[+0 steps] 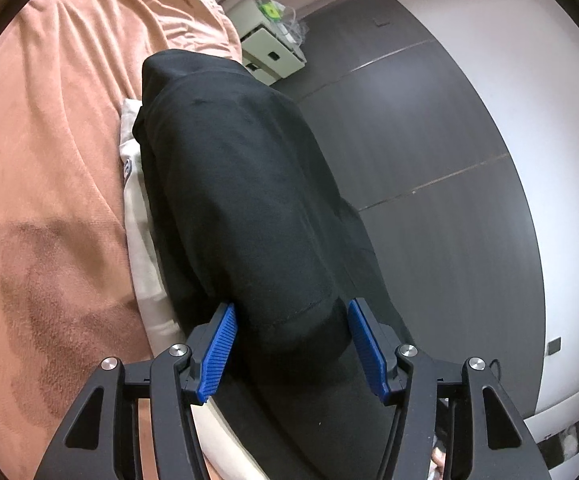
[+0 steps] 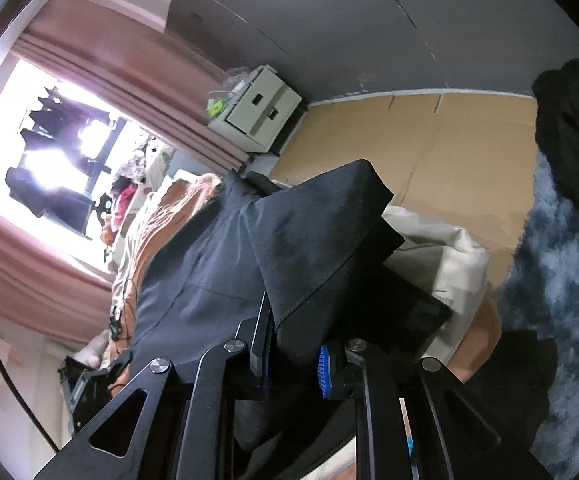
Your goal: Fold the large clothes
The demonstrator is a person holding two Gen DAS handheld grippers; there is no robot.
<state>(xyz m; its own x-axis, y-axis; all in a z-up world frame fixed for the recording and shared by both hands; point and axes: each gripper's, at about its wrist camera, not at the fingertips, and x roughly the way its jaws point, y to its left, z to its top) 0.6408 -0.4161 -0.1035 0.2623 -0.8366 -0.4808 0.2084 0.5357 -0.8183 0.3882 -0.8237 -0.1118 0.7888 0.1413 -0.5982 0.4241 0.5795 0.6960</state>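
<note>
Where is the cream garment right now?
In the left wrist view, the cream garment lies on the orange blanket, tucked under the left edge of the black garment.

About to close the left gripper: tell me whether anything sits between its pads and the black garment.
Nothing visible does. The black garment bulges straight into the left gripper, with no other item between the blue pads and the cloth. The cream garment lies beneath, off to one side.

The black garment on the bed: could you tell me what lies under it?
A cream-white cloth shows beneath the black garment, on the peach blanket. How far it extends underneath is covered.
</note>
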